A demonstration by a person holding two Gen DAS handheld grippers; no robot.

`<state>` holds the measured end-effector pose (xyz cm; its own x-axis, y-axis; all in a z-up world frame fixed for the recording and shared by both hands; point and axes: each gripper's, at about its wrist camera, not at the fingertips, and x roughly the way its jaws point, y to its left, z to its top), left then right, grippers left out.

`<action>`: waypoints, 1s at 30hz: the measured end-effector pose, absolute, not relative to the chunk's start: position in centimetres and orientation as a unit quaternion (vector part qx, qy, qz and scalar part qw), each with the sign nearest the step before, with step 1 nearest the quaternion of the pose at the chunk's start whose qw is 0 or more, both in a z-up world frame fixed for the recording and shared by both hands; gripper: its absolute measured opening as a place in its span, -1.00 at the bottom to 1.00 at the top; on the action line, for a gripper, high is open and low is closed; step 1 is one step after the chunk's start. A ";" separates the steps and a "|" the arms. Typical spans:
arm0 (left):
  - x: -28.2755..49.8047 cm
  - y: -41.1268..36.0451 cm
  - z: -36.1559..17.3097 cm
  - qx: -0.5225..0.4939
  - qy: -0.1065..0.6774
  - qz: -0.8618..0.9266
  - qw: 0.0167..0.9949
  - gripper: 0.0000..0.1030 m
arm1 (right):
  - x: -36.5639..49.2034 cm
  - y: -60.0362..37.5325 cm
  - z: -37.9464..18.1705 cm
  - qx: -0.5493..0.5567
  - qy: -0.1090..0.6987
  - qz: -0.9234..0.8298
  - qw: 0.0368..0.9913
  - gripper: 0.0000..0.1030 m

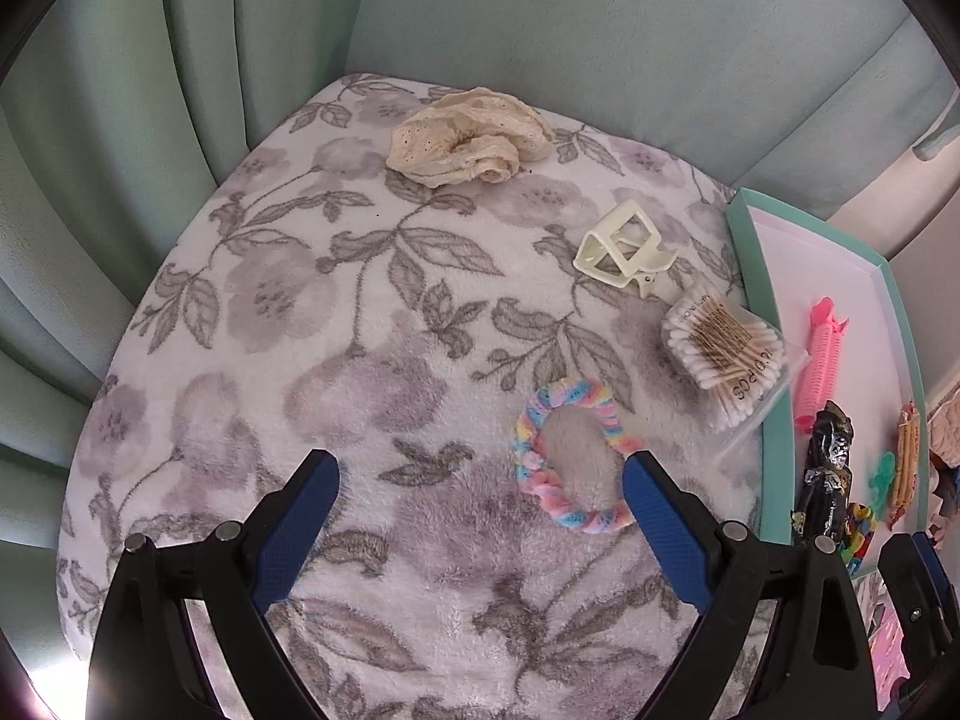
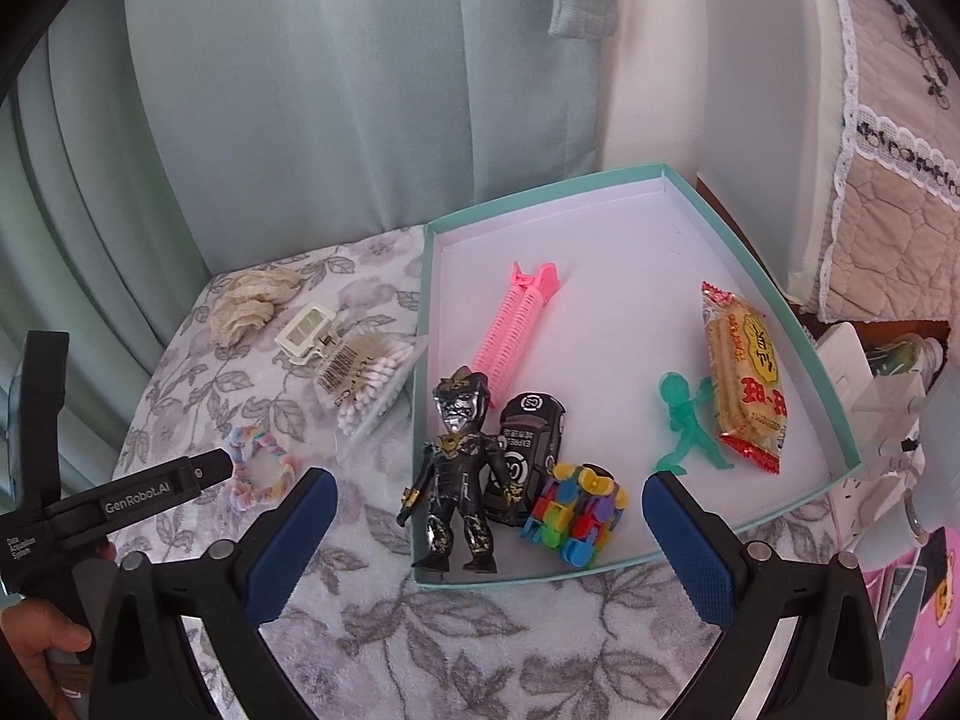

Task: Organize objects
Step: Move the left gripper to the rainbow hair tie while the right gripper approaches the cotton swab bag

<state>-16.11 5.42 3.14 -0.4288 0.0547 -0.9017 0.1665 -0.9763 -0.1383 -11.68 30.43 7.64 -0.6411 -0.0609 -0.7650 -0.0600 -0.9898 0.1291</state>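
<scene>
Sorting is the job, and it looks about half done, so let us go from big things to small. Under both claws lies the flowery blanket (image 1: 336,312). Just ahead of the right claw (image 2: 489,534) sits the teal box (image 2: 837,420), and it already holds a pink hair roller (image 2: 516,330), a snack pack (image 2: 744,384), a black robot toy (image 2: 459,468), a black toy car (image 2: 534,450), a green toy man (image 2: 690,426) and a block of bright bricks (image 2: 576,516). The right claw is wide apart and holds nothing. Four things are not in the box yet. Far ahead of the left claw (image 1: 480,516) lies a cream lacy scrunchie (image 1: 468,138). Ahead and to its right are a bag of cotton swabs (image 1: 720,354) and a cream hair clip (image 1: 624,246). The smallest, a rainbow hair tie (image 1: 570,456), lies right by the tip of its right finger (image 1: 660,522). The left claw is wide too, with nothing in it. I think the hair tie is next: the claw must slide a bit right, dip down, pinch the soft ring, then carry it over to the box.
</scene>
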 end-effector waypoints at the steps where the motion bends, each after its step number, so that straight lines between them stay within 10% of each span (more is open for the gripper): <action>1: -16.2 5.3 3.0 0.535 0.105 -0.838 0.033 0.86 | -11.9 30.1 7.7 0.423 -0.069 -0.904 0.005 1.00; 15: -18.0 5.8 2.1 0.541 0.074 -0.838 0.001 0.85 | -15.1 26.4 8.5 0.396 -0.066 -0.914 0.051 0.98; 30: -18.5 6.9 2.1 0.523 0.035 -0.851 -0.038 0.68 | -16.7 24.3 7.7 0.401 -0.085 -0.909 0.081 0.25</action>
<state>-18.49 6.87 2.06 -0.4511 0.1009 -0.8868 -0.0277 -0.9947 -0.0991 -16.73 24.29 7.73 -0.6653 -0.2151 -0.7149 0.0793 -0.9725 0.2188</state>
